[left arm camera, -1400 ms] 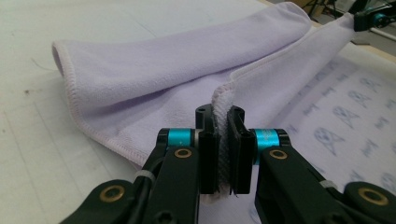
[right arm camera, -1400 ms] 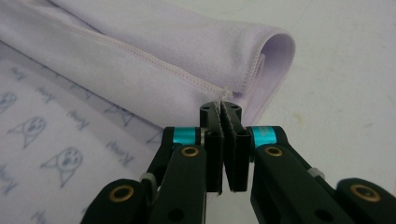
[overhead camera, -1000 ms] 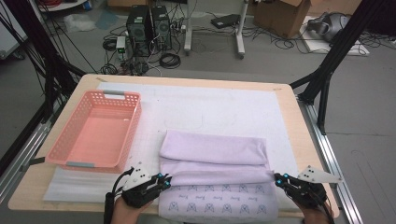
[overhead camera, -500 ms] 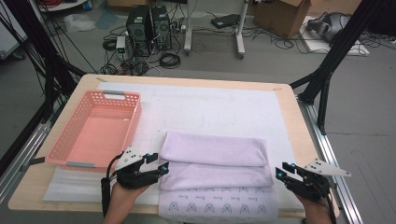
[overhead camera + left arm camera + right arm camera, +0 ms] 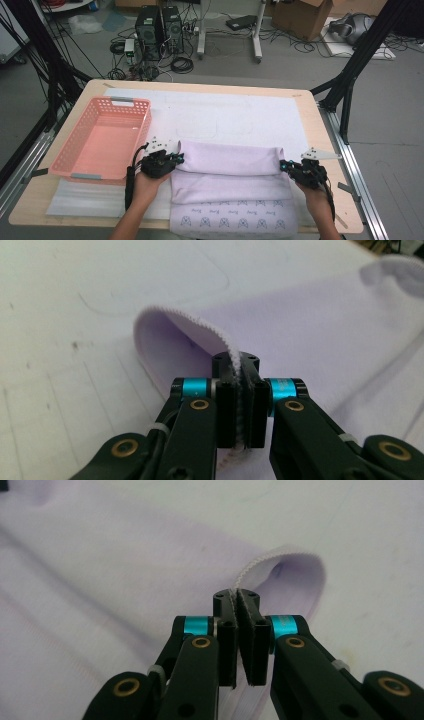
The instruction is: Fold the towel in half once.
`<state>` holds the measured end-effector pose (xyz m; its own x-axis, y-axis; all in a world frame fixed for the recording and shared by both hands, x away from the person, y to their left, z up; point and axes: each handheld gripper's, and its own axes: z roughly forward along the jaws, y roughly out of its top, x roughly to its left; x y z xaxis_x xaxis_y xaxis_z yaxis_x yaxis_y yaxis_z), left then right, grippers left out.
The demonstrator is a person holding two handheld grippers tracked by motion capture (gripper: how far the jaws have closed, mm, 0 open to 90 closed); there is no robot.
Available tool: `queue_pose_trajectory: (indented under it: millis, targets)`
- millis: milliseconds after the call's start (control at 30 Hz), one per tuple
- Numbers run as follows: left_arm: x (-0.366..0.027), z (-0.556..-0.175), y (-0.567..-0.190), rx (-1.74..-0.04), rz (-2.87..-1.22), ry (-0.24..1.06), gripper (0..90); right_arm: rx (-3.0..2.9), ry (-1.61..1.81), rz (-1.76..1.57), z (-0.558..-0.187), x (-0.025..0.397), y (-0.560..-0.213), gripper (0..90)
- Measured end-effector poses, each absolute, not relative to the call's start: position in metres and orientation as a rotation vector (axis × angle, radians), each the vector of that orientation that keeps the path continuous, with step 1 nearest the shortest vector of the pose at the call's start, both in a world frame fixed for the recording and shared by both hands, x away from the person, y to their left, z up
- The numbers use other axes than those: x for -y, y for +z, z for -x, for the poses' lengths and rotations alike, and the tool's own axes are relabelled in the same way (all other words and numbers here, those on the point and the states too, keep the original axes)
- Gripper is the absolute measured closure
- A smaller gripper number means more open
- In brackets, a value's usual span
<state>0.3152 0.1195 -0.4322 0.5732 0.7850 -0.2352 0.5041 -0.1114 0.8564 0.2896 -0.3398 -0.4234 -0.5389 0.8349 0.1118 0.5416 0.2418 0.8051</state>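
High view: lilac towel (image 5: 230,172), soft, light, limp, folded at table's near middle, best taken by hemmed corners, left gripper (image 5: 172,159) and right gripper (image 5: 285,165) clamped there.

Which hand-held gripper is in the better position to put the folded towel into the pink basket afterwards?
Probably the left hand-held gripper. It clamps the towel edge right beside the pink basket, while the right hand-held gripper holds the far end, a towel-length away.
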Motion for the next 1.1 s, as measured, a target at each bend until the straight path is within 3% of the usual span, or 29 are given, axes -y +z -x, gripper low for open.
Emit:
queue_pose_trajectory:
  millis: [367, 433, 500, 600, 900, 1100]
  targets:
    - [-0.109, -0.36, -0.427, -1.244, -1.683, 0.443, 84.8, -1.967, 1.172, -1.392, -0.343, 0.34, -0.424, 86.7]
    - [-0.108, -0.362, -0.43, -1.283, -1.677, 0.436, 67.8, -1.961, 1.158, -1.396, -0.349, 0.337, -0.424, 85.3]
    - [-0.109, -0.361, -0.431, -1.288, -1.686, 0.405, 54.3, -1.942, 1.155, -1.396, -0.351, 0.336, -0.423, 76.1]
    - [-0.11, -0.355, -0.428, -1.236, -1.76, 0.421, 46.9, -1.959, 1.137, -1.383, -0.348, 0.337, -0.422, 68.0]
    - [-0.121, -0.337, -0.442, -1.225, -1.782, 0.381, 42.1, -2.025, 1.124, -1.378, -0.321, 0.346, -0.425, 52.2]
    - [-0.121, -0.338, -0.45, -1.216, -1.804, 0.331, 40.2, -1.911, 1.232, -1.418, -0.314, 0.36, -0.417, 49.8]
